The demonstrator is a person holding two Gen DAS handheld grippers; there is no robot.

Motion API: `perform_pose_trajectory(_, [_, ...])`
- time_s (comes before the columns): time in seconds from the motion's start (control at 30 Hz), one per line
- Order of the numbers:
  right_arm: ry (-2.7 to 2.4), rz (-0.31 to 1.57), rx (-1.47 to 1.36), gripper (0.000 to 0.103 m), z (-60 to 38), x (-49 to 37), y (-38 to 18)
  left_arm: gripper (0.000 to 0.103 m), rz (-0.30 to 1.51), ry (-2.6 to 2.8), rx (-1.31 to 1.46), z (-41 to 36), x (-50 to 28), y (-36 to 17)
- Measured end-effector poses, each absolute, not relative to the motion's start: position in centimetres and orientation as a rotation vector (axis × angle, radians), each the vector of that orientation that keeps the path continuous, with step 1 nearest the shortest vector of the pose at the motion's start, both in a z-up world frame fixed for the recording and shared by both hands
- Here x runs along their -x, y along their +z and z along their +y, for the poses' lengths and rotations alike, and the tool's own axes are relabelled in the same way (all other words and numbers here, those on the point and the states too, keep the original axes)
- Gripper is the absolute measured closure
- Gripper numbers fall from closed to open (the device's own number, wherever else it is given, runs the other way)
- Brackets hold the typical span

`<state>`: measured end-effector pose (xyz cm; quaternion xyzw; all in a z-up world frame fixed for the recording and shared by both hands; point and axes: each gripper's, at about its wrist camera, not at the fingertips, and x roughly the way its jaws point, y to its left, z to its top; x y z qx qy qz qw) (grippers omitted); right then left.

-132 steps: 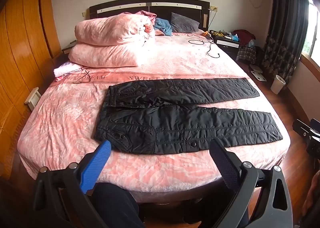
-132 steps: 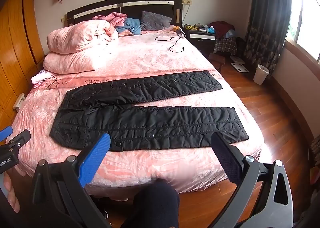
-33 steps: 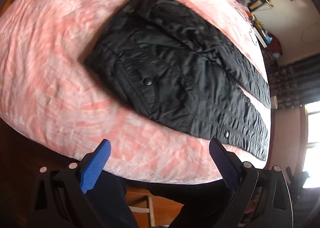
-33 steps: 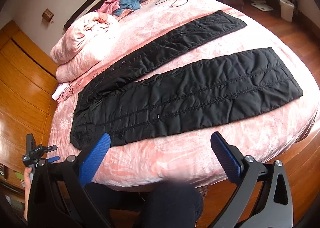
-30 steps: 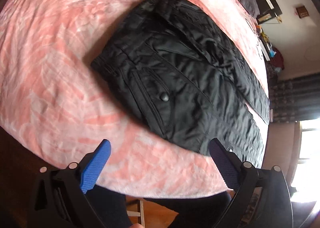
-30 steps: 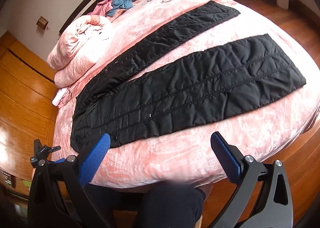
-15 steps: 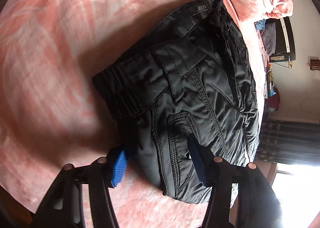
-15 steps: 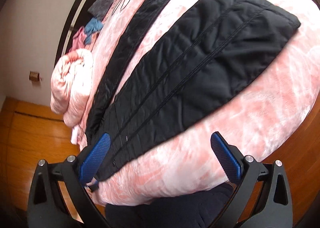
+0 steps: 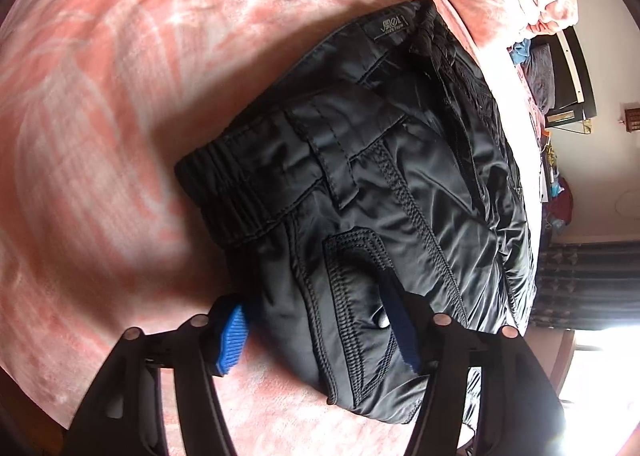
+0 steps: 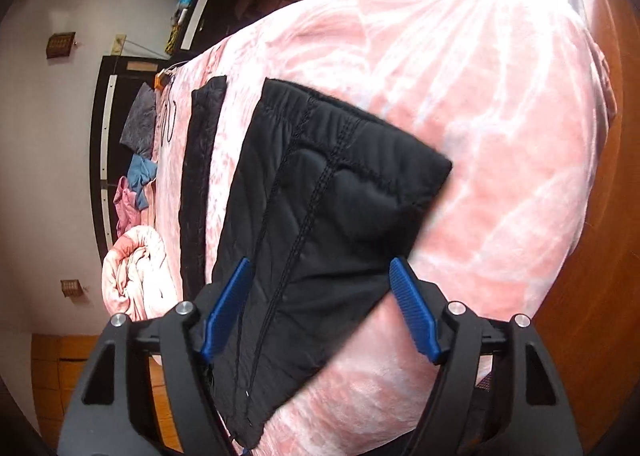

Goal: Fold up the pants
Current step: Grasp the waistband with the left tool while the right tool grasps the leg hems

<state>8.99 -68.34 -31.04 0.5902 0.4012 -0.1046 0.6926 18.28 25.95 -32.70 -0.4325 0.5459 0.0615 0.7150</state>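
In the left wrist view the pink bed (image 9: pixel 100 116) fills the left of the frame; the black pants (image 9: pixel 380 176) lie on it at centre, waistband toward the middle left, a small label near the top; at the bottom the left tool (image 9: pixel 316 336) has its blue pads on either side of the waist edge by a pocket, narrowed around the cloth (whether they press it tight I cannot tell); the headboard (image 9: pixel 576 68) sits at the upper right.

In the right wrist view a rolled quilt (image 10: pixel 136 268) lies at the lower left; the far leg (image 10: pixel 200 176) runs up the left-centre; the near leg's hem (image 10: pixel 340 184) fills the centre; the right tool (image 10: pixel 320 308) straddles it at the bottom, pads apart; pink bedding spreads to the right.
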Motion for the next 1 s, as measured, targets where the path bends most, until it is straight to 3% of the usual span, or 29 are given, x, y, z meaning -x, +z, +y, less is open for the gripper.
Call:
perform_pose_trajectory(0.07, [-0.258, 0.879, -1.339, 0.026, -69.1, -8.3, -30.9, 0.037, 1.211, 0.144, 0.949, 25.8, -18.5, -32.6])
perform_pose_trajectory(0.1, [-0.278, 0.868, -1.32, 0.015, -69.3, -8.0, -30.6, 0.037, 1.211, 0.149, 0.949, 25.7, -18.5, -32.5])
perform_pose_trajectory(0.27, [-0.25, 0.819, -1.366, 0.015, -70.9, -8.1, -32.5, 0.038, 1.216, 0.181, 0.922, 25.3, -18.8, -32.5])
perform_pose_trajectory(0.3, [-0.235, 0.806, -1.363, 0.021, -71.1, -8.4, -32.8, 0.045, 1.223, 0.196, 0.904, 25.2, -18.9, -32.4])
perform_pose_trajectory(0.37, [-0.197, 0.789, -1.379, 0.045, -71.2, -9.3, -33.1, 0.066, 1.214, 0.225, 0.909, 25.5, -18.7, -32.1])
perform_pose_trajectory(0.4, [-0.202, 0.804, -1.377, 0.068, -71.3, -9.6, -33.3, 0.08, 1.196, 0.225, 0.947, 25.8, -18.4, -32.1])
perform_pose_trajectory(0.43, [-0.215, 0.818, -1.372, 0.089, -71.1, -9.9, -33.3, 0.087, 1.176, 0.235, 0.99, 26.3, -18.0, -32.0])
perform_pose_trajectory(0.57, [-0.207, 0.818, -1.309, 0.091, -69.8, -10.0, -31.4, 0.095, 1.118, 0.312, 0.977, 26.5, -16.9, -30.4])
perform_pose_trajectory(0.73, [-0.163, 0.852, -1.224, 0.092, -67.6, -9.4, -28.6, 0.095, 1.046, 0.338, 1.037, 29.3, -14.0, -28.8])
perform_pose_trajectory(0.97, [-0.162, 1.005, -1.155, 0.091, -64.5, -9.1, -32.2, 0.092, 1.066, 0.429, 1.104, 34.2, -10.2, -31.7])
perform_pose_trajectory(1.0, [-0.173, 1.032, -1.128, 0.085, -64.2, -9.2, -32.7, 0.09, 1.071, 0.42, 1.105, 34.5, -10.2, -32.0])
